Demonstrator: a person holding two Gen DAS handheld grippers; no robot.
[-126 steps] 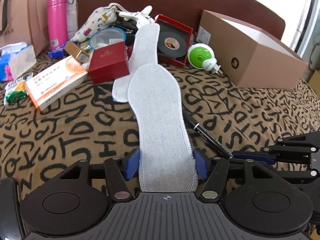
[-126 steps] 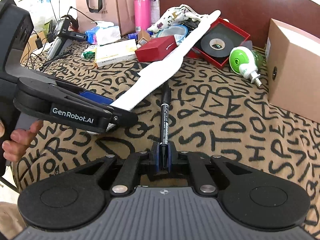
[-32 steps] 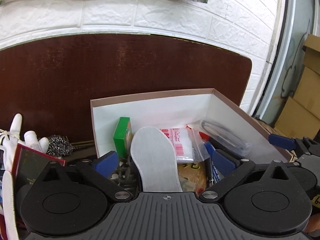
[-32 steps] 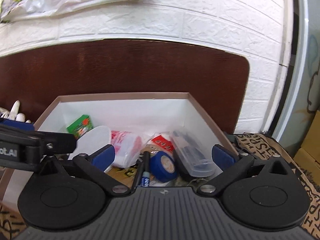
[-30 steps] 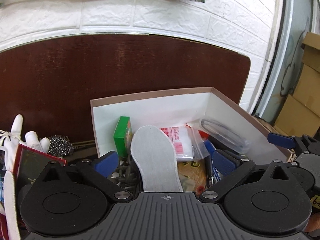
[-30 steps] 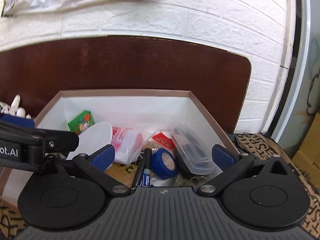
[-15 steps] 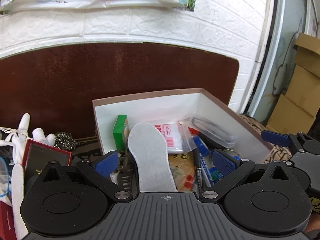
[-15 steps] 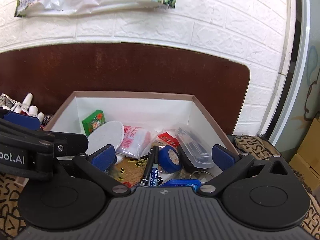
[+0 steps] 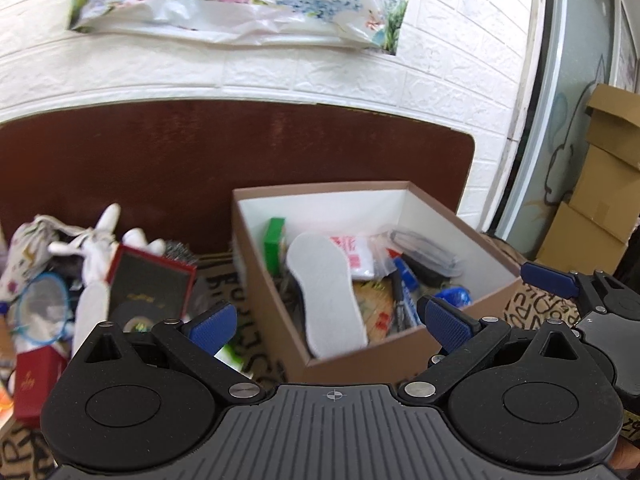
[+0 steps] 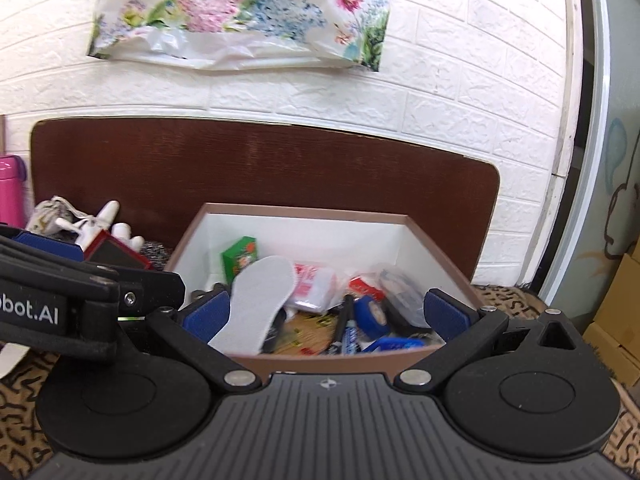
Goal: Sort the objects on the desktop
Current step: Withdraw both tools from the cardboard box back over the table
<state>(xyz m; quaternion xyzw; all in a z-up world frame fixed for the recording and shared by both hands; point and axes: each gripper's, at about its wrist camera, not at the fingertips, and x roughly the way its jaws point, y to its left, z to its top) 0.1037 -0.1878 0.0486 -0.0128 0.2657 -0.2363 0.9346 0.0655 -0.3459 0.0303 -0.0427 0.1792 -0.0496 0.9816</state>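
An open brown cardboard box [image 9: 320,190] with a white inside stands against the dark headboard. In it lies a grey-white insole [image 9: 326,296], leaning on the box's front left wall, and a black marker pen [image 9: 396,290] rests among other small items. My left gripper [image 9: 328,320] is open, empty, and held back in front of the box. In the right wrist view the same box [image 10: 304,210] holds the insole [image 10: 260,300] and the marker [image 10: 344,320]. My right gripper [image 10: 326,316] is open and empty too, at the box's near wall.
Left of the box lie a red case with a tape roll [image 9: 150,280], a white glove [image 9: 100,232], a second insole [image 9: 90,308] and a red gift box [image 9: 34,376]. A pink bottle [image 10: 10,192] stands far left. Cardboard cartons [image 9: 600,200] are stacked at right.
Earlier the left gripper held the insole and the right held the marker on the cloth. Both now lie in the box, and both open grippers have drawn back from it.
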